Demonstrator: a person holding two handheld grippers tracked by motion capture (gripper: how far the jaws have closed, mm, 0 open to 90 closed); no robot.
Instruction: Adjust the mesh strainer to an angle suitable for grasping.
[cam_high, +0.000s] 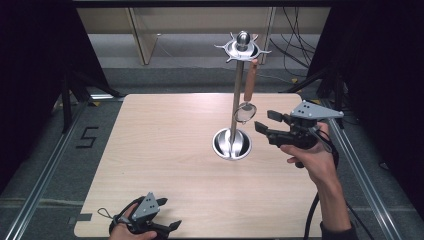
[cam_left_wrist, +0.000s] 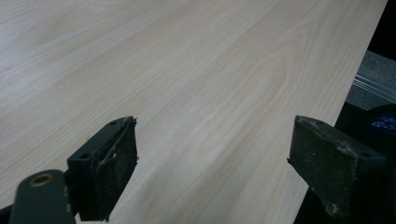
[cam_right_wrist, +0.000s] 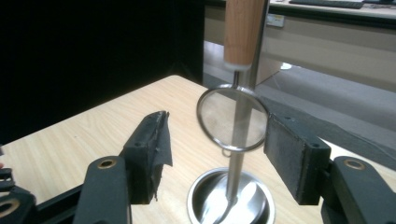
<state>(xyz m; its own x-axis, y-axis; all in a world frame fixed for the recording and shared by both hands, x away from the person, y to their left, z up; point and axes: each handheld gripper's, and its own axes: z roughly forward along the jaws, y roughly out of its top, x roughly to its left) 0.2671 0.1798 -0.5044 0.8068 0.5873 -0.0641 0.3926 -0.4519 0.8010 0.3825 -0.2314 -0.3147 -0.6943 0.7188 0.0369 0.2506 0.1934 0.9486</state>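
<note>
lab: black curtains (cam_high: 30, 75), floor rails (cam_high: 45, 175), cables (cam_high: 295, 40)

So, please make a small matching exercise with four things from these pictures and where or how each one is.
Things:
1. strainer
2. stand
3. left gripper
4. right gripper

Places or states:
A. low at the near edge of the table, jaws open over bare wood
B. hanging by its wooden handle from the top ring
C. open, just beside the hanging mesh ring
D. upright on the table, round metal base

Pairs: 1-B, 2-D, 3-A, 4-C
</note>
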